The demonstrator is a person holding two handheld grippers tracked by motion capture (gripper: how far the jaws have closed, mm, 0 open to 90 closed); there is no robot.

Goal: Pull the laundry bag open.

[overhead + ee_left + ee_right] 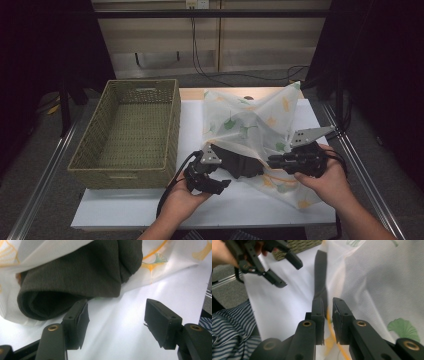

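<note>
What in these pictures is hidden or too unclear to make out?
- High view: how far the dark garment reaches inside the mesh bag; the bag covers it.
- Right gripper view: whether the right tool pinches bag or garment; its jaws hide the contact.
- Left gripper view: the garment's top, cut off.

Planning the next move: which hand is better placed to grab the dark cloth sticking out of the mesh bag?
Left, likely. The left tool is open with the dark cloth just ahead of it, while the right tool sits nearly closed around the mesh bag edge.
</note>
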